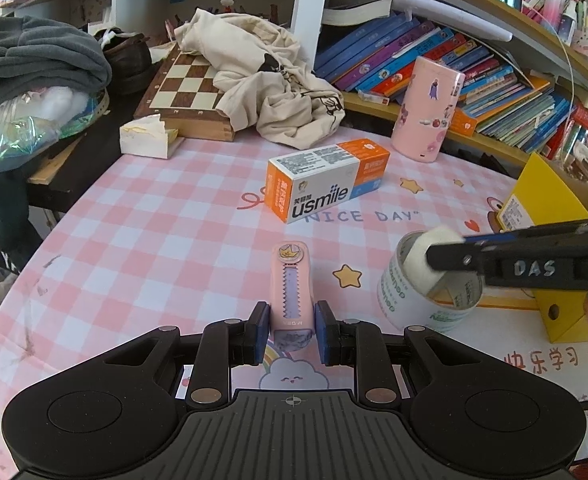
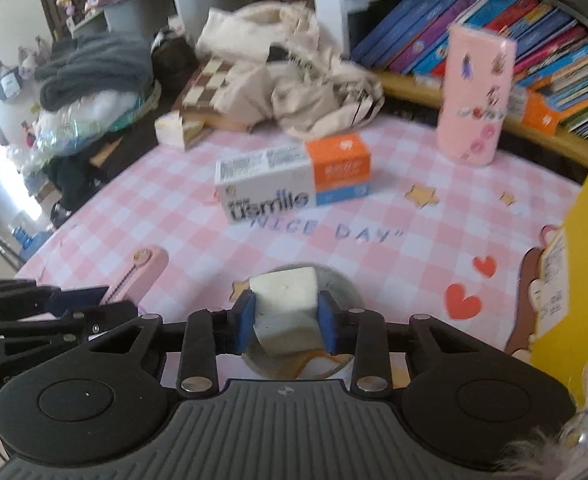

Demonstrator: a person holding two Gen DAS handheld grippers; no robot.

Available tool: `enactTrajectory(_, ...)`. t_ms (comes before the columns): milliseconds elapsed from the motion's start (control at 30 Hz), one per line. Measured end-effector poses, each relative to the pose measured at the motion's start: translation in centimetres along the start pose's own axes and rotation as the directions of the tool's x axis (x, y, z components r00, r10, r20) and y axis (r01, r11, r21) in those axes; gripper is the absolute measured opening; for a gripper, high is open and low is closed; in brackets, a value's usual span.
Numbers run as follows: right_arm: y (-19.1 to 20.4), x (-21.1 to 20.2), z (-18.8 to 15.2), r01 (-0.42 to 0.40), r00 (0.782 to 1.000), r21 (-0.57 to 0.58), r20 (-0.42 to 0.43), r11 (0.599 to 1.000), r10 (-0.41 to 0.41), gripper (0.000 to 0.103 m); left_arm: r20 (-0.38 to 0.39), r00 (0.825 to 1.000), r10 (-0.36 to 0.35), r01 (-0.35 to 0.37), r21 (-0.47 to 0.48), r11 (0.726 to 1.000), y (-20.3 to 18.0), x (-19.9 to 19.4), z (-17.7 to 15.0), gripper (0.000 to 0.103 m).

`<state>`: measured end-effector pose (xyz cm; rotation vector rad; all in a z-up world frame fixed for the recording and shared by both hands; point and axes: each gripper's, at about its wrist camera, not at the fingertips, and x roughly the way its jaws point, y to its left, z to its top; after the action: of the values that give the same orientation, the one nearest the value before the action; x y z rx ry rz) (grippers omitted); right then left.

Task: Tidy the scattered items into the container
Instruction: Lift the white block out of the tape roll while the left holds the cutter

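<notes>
Pinching a pink oblong correction-tape case lying on the pink checked bench: left hand-held gripper. Clamping a white foam cube over a white tape roll beside the yellow box container: right hand-held gripper.
</notes>
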<state>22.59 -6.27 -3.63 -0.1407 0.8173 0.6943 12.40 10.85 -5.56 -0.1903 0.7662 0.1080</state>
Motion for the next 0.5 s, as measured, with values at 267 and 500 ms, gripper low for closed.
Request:
enactTrajectory(267,-0.2,-3.0,0.2,0.012,0.998,0.034,0.063,0.999,-0.014,0.031,0.032,0.999,-0.022,0.021,0.019,1.0,-0.5,-1.1,0.3,0.023)
enactTrajectory(500,0.9,-5.1,-0.7,0.015,0.996,0.043,0.089,0.999,-0.019,0.031,0.053,0.998,-0.046,0.043,0.04,0.998,-0.8,-2.8,0.0,0.023)
